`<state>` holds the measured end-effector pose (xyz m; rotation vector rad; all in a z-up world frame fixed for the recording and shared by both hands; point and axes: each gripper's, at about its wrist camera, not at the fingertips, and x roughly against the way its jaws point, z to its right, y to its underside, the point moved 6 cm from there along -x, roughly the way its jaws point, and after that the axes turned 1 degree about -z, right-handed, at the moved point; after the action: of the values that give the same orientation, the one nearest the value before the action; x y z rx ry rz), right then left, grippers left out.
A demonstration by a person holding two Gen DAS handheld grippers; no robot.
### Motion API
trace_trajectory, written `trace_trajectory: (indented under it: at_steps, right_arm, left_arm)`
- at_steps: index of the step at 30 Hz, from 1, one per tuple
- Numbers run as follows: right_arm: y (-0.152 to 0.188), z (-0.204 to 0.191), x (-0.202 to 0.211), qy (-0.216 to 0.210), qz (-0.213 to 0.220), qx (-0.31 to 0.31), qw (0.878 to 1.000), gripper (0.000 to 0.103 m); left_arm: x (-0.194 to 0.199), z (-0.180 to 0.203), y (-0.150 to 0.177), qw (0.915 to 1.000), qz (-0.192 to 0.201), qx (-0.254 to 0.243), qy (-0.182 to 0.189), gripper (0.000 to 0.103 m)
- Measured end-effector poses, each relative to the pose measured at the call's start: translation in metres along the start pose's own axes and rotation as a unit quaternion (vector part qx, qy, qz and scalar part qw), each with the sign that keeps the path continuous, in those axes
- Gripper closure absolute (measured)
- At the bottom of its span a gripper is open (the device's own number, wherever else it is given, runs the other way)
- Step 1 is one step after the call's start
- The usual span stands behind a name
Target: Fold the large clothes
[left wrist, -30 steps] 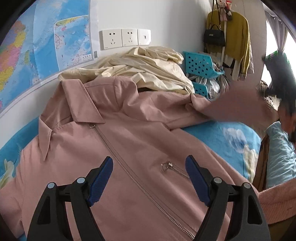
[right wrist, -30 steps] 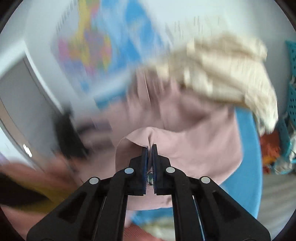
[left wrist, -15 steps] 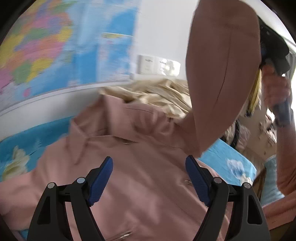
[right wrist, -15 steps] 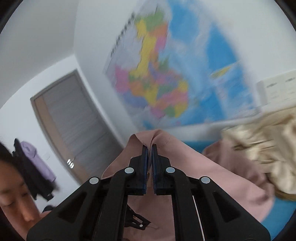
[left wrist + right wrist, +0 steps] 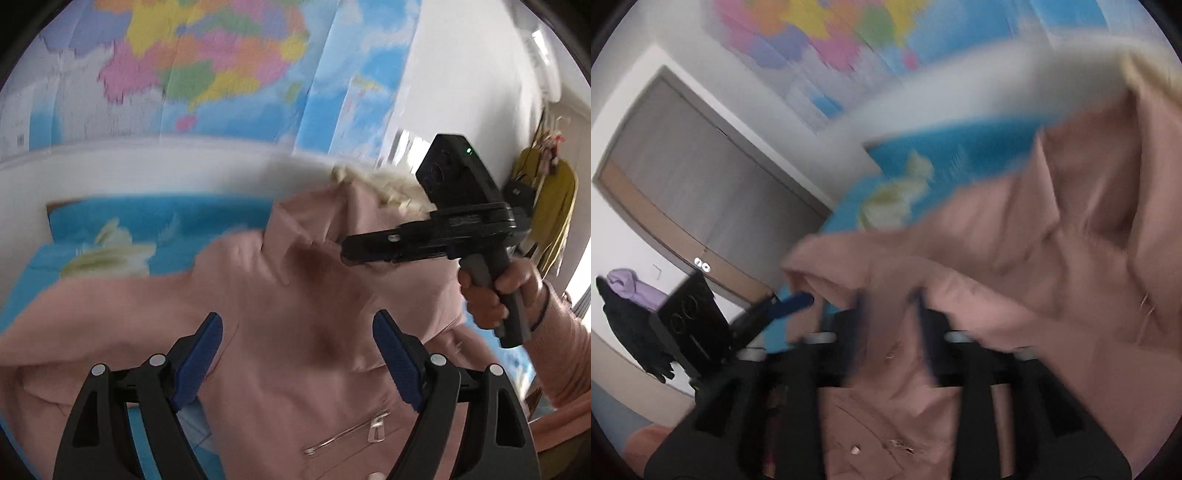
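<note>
The left tongs (image 5: 297, 356) stand wide apart, their blue pads (image 5: 393, 363) clear of any cloth, and they hang over the chest of the pink jacket (image 5: 288, 295) with nothing between them. Just below them a silver zipper pull (image 5: 376, 430) lies on the jacket's front.

The right tongs (image 5: 890, 328) are opening at this moment. Pink cloth shows in the gap between the two blurred fingers, but the pads do not press on it, and the sleeve (image 5: 849, 266) drapes loosely just ahead of the tips. In the left wrist view the right tongs (image 5: 345, 253) reach in from the right side over the jacket's collar, carried on a black handle that the person's right hand (image 5: 495, 291) grips; a pink sleeve cuff covers that wrist.

The jacket lies spread front-up on the bed (image 5: 129, 229), which has a blue sheet with pale flowers. The folded-over sleeve crosses the jacket's body toward its far side. Behind the collar sits a heap of cream cloth (image 5: 384, 184), touching the jacket's upper edge. A coloured map (image 5: 207, 62) covers the wall above the bed. At the far right a mustard garment (image 5: 554, 206) hangs by the wall. In the right wrist view a grey door (image 5: 683, 177) stands beyond the foot of the bed, and the left tongs (image 5: 790, 302) show beside it at the left.
</note>
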<state>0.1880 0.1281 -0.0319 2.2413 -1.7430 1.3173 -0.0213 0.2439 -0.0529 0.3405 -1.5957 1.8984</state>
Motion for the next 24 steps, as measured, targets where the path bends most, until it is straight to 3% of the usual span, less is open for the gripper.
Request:
trace_trajectory:
  at_steps: [2,5,7,9,12,16,19,21,22,24]
  right_arm:
    - [0.01,0.01,-0.002,0.032,-0.004,0.007,0.999,0.038]
    - [0.013,0.017,0.021,0.034,0.012,0.002,0.999,0.038]
    - [0.016,0.022,0.055,0.038,0.043,0.003,0.998,0.036]
    - [0.023,0.031,0.1,0.071,0.088,0.01,0.994,0.031]
    - [0.034,0.053,0.15,0.116,0.146,0.002,0.982,0.025]
    - [0.076,0.106,0.218,0.185,0.195,-0.057,0.962,0.014]
    - [0.112,0.148,0.227,0.179,0.184,-0.126,0.958,0.012]
    - [0.134,0.165,0.216,0.17,0.155,-0.154,0.961,0.012]
    - [0.139,0.168,0.207,0.17,0.145,-0.156,0.962,0.012]
    - [0.15,0.173,0.189,0.161,0.126,-0.157,0.966,0.012]
  left_arm:
    - [-0.018,-0.007,0.009,0.9995,-0.026,0.017,0.009,0.022]
    - [-0.039,-0.019,0.019,0.9978,-0.058,0.03,-0.007,0.022]
    - [-0.047,-0.021,0.022,0.9968,-0.069,0.018,-0.036,0.022]
    - [-0.051,-0.021,0.021,0.9959,-0.078,0.007,-0.045,0.022]
    - [-0.057,-0.016,0.021,0.9955,-0.086,-0.004,-0.039,0.022]
    - [-0.073,-0.001,0.022,0.9926,-0.112,-0.037,-0.027,0.022]
    - [-0.091,0.007,0.03,0.9861,-0.156,-0.053,-0.02,0.022]
    - [-0.105,0.006,0.036,0.9806,-0.178,-0.066,-0.049,0.033]
    - [-0.109,0.005,0.038,0.9786,-0.185,-0.069,-0.057,0.048]
    - [-0.111,0.002,0.034,0.9795,-0.176,-0.066,-0.071,0.063]
